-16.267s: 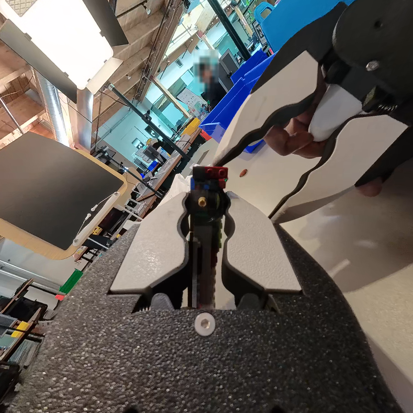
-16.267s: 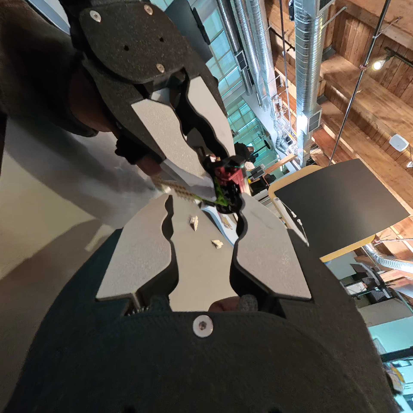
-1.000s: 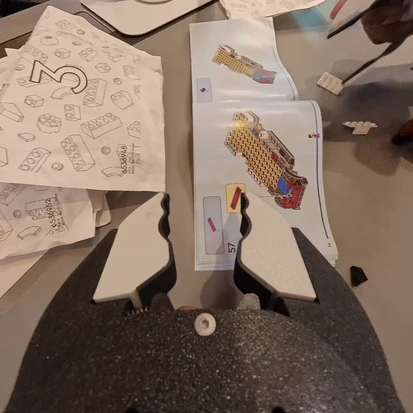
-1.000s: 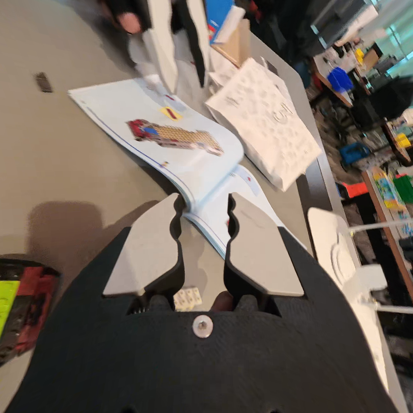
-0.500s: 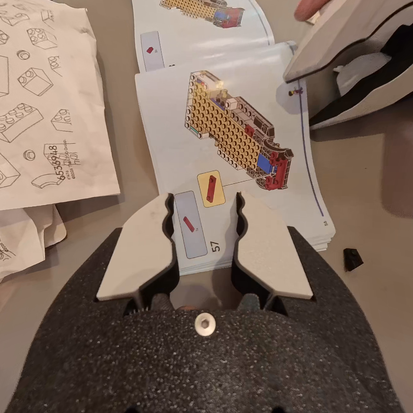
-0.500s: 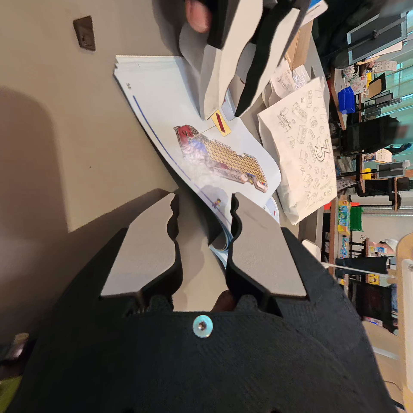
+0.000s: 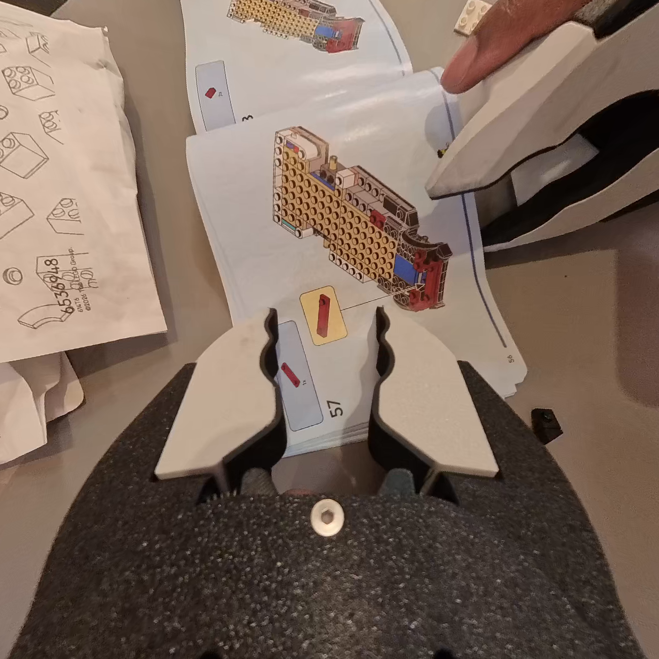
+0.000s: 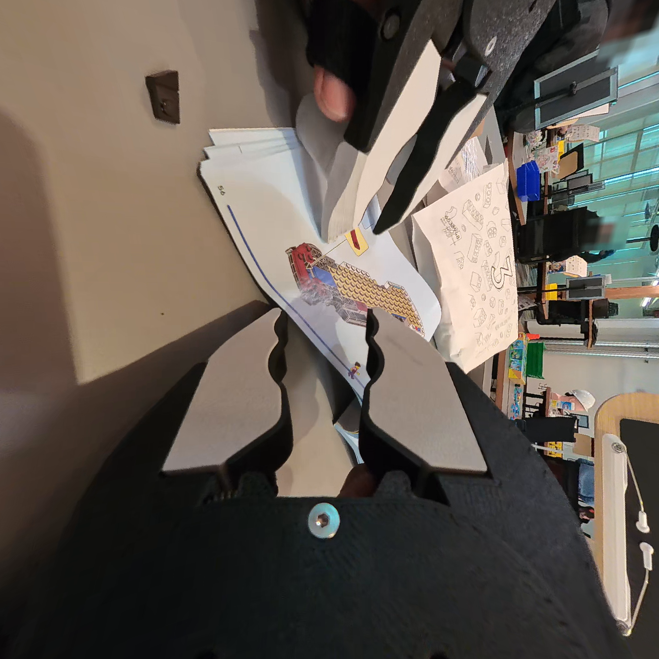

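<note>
Left claw [image 7: 324, 313] gapes bare over printed instruction booklet [image 7: 249, 199].

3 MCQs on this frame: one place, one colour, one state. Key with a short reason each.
1. Where does the small black brick lie?
A. on the booklet
B. on the table right of the booklet
C. on the paper bag

2. Colour of the part drawn in the yellow box?
A. red
B. green
C. white

3. State of the left gripper?
A. shut on a brick
B. shut on a page
C. open, jaws empty

B: bare table beside the booklet.
A: red bar.
C: only the page shows between the jaws.
</note>
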Motion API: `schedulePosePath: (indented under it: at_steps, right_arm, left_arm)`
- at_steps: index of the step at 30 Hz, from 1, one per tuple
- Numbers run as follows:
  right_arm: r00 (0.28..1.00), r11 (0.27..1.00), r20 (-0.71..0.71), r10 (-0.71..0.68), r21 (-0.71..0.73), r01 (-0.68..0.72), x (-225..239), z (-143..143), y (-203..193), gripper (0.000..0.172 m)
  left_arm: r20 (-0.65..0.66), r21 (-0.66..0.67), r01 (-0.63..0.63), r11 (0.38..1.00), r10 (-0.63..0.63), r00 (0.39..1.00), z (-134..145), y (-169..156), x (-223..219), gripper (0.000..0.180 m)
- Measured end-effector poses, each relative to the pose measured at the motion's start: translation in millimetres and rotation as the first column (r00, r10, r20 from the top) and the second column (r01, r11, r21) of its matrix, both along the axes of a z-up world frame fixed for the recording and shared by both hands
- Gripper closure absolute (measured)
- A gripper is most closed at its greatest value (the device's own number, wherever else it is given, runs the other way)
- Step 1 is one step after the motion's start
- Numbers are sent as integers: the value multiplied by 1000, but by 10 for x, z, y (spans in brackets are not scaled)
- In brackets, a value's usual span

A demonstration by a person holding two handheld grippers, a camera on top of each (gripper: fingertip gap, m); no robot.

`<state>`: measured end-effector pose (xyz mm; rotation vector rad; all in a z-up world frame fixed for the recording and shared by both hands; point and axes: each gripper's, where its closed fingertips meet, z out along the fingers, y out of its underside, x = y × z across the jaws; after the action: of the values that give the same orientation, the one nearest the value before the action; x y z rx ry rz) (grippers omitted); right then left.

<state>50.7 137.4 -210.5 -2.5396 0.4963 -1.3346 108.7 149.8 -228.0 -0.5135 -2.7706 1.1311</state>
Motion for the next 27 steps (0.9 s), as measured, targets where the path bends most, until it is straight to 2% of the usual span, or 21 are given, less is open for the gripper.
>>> schedulePosePath:
  at_steps: [11,19,27]
  right_arm:
    - [1000,997,-4,-27,69,27,4,87,-24,133]
    - [999,994,0,-41,105,41,-1,139,-62,153]
    - [999,994,-39,11,107,-7,-66,112,6,159]
  left_arm:
    - [-12,-4,0,1000,0,1000,7,-4,-4,127]
    - [-19,-6,-5,1000,4,1000,12,-7,5,128]
    - [-17,-1,-3,1000,3,1000,4,-5,2,128]
